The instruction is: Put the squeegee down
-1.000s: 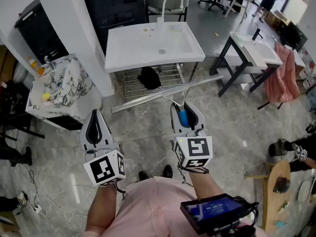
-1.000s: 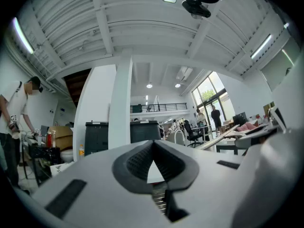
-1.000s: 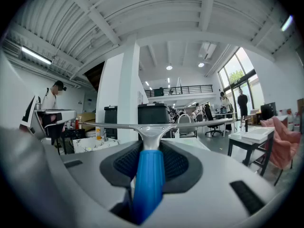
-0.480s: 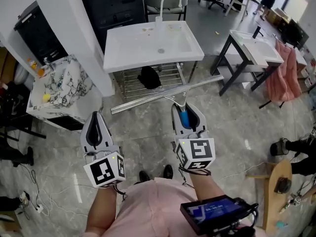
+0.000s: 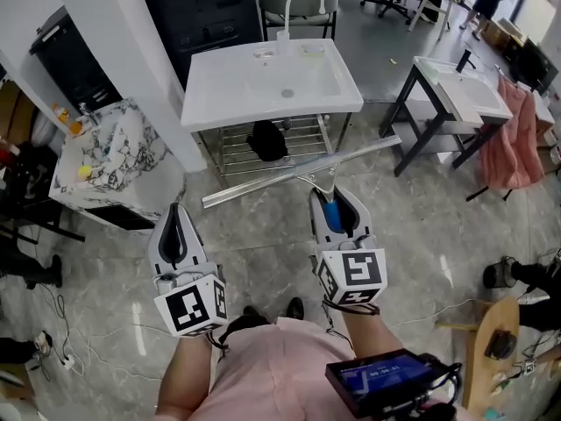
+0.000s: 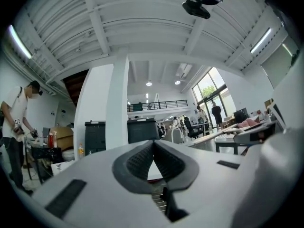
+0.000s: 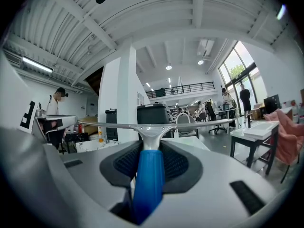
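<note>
**A:** Squeegee (image 5: 298, 172): who has it, and where?

**B:** My R gripper (image 7: 153, 148). Its jaws are clamped on the blue handle (image 7: 148, 175), one pad on each side. The blade bar (image 7: 95, 125) runs crosswise just past the tips. It's in the air over the floor (image 5: 263, 244), in front of the white sink (image 5: 219, 112). My L gripper (image 6: 153, 148) has its pads pressed together w/ nothing between. It's level and well apart from the tool.

**A:** Step in hand?

**B:** Carry phase, I'd judge. The tool is up and rests on nothing yet.

**A:** Next move calls for?

**B:** A resting place: sink top or floor, can't tell which is meant. Then lower w/ the bar level, so neither end catches the rack (image 5: 230, 154) under the sink. Part the jaws only once the tool bears on sth.
</note>
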Motion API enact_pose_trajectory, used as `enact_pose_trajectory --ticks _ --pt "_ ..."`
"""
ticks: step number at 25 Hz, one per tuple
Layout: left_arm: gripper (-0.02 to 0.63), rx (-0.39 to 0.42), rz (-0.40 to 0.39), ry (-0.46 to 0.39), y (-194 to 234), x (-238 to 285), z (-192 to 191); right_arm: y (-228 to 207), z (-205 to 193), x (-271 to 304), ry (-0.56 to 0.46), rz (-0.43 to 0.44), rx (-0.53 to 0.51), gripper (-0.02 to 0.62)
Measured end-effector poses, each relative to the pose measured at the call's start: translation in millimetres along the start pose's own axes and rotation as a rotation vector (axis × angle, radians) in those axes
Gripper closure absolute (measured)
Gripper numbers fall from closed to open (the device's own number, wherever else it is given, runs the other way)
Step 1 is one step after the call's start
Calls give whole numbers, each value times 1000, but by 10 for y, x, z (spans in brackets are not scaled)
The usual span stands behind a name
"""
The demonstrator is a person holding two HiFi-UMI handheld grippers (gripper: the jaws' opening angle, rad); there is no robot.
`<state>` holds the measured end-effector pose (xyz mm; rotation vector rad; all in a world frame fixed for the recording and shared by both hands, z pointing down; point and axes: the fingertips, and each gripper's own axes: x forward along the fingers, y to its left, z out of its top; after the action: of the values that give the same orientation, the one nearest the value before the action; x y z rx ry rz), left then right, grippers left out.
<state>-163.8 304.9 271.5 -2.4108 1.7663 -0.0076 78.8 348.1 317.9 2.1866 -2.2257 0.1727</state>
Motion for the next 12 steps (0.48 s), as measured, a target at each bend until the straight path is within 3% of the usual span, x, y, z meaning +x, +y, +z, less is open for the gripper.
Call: enact_pose_trajectory --ticks 12 --pt "597 10 43 47 24 272 -203 -152 -154 390 57 47 -11 476"
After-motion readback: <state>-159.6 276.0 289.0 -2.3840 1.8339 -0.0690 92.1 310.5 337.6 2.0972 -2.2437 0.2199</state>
